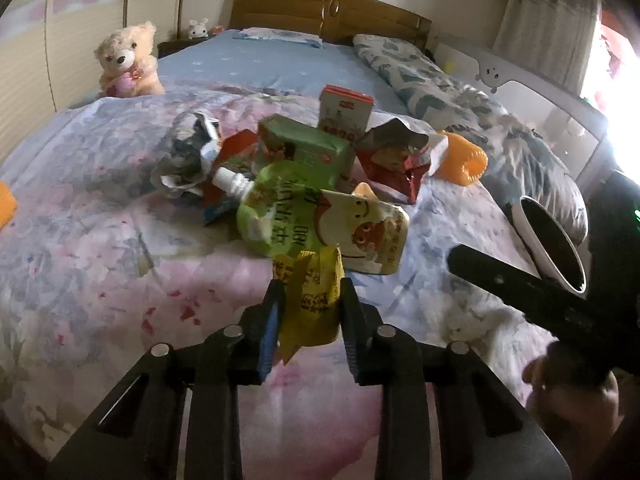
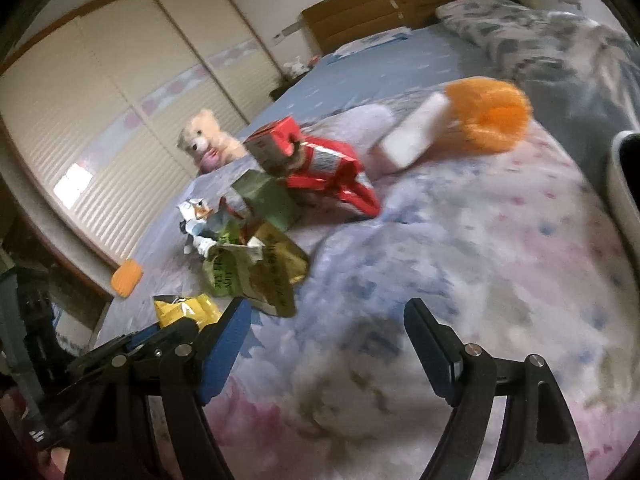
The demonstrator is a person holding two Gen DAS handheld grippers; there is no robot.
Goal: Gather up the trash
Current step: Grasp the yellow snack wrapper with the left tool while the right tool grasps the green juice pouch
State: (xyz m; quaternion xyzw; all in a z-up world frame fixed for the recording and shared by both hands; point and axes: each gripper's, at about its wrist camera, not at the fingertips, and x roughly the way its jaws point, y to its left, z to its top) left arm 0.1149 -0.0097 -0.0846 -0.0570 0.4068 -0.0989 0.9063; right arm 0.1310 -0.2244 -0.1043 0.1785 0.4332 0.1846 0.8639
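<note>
My left gripper [image 1: 308, 292] is shut on a yellow snack wrapper [image 1: 310, 304], held just above the floral bedspread; the same yellow wrapper [image 2: 186, 309] shows at the lower left of the right wrist view. Behind it lies a pile of trash: a green fruit pouch [image 1: 320, 220], a green carton [image 1: 308, 148], a red-and-white carton [image 1: 346, 110], a torn red bag [image 1: 396, 160] and a crumpled silver wrapper [image 1: 188, 156]. My right gripper [image 2: 326, 312] is open over bare bedspread, nothing between its fingers. A white bin [image 1: 550, 240] with a dark inside stands at the right.
An orange plastic roller [image 1: 464, 160] lies right of the pile, and an orange block [image 2: 126, 278] sits near the bed's left edge. A teddy bear [image 1: 128, 62] sits at the far left. A folded quilt [image 1: 460, 96] and a bed rail [image 1: 560, 108] line the right side.
</note>
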